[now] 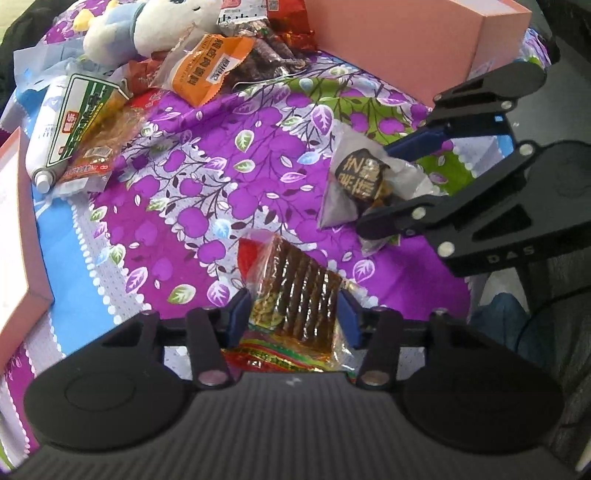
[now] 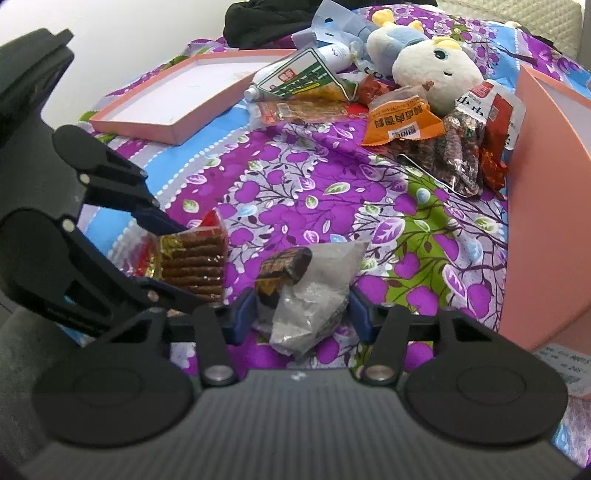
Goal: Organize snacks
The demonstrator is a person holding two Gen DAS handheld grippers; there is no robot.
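Left tool (image 1: 293, 319): blue pads on either side of a clear packet of brown ridged biscuits (image 1: 295, 291), both pads against the wrapper; reads as clamped on it. The packet lies on the purple floral cloth (image 1: 207, 192), right under the tool, its long axis running away from the camera along the fingers, so the pinch is across its short width.

Right tool (image 2: 301, 314): pads astride a crinkled grey packet with a black label (image 2: 306, 291), touching its sides; looks clamped too. That packet sits just beside the biscuits, on their right.

Each hand has the snack nearer to it; the tools are close together, so the arms could foul on lifting.

Pink box (image 1: 417, 40): far right, on the right hand's side. Shallow pink lid (image 2: 177, 99): far left, on the left hand's side. Judged next move: each packet lifted and carried outward to the container on its own side.

Remaining heap at the far edge: orange packet (image 1: 207, 70), green-labelled packet (image 1: 85, 110), white tube (image 1: 46, 140), plush toy (image 1: 155, 26).
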